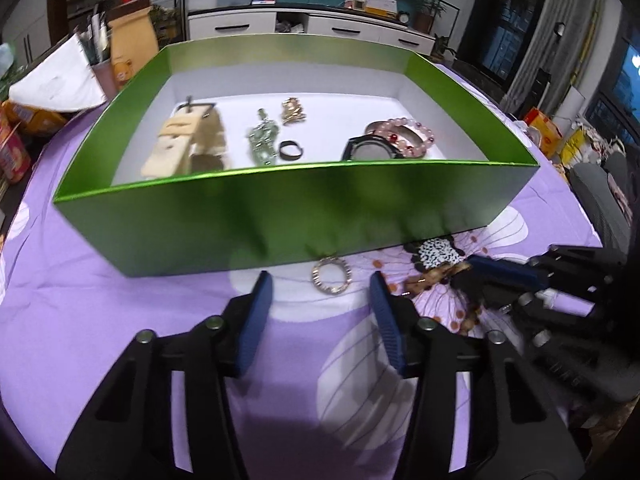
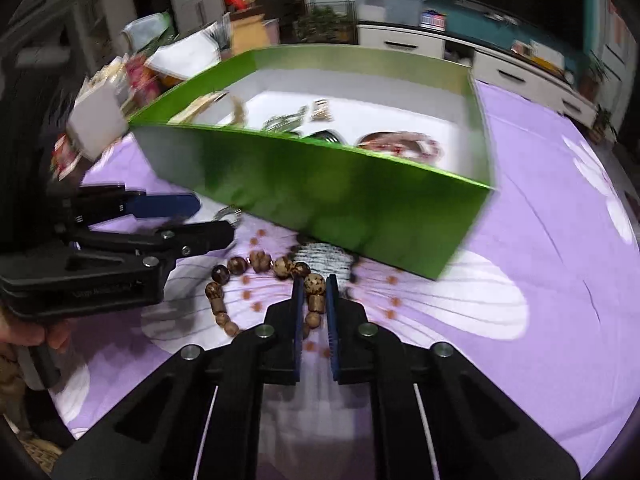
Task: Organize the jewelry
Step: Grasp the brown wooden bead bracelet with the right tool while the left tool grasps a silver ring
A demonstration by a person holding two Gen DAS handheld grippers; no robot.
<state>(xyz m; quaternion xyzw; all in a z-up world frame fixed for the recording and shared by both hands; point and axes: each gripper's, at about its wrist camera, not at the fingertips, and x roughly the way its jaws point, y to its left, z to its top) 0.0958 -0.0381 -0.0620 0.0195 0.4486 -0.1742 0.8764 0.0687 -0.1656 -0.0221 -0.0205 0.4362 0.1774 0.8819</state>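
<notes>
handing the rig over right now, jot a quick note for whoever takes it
Left gripper: open, empty, fingers either side of the gold ring on the cloth.
Right gripper: shut on the wooden bead bracelet, which lies on the cloth.
Done: watch, pink bracelet, pendants and dark ring lie in the green box.
Left: gold ring, bead bracelet, black-and-white piece beside the box.

A glossy green box (image 1: 304, 208) with a matt white paper-like lining sits on a purple floral cloth (image 1: 100, 300). Mottled wood-look beads (image 2: 236, 268) form a bracelet; a shiny metal ring bracelet (image 1: 331, 275) glints. Matt black plastic tongs (image 2: 312, 292) carry ribbed blue pads (image 2: 298, 312).
</notes>
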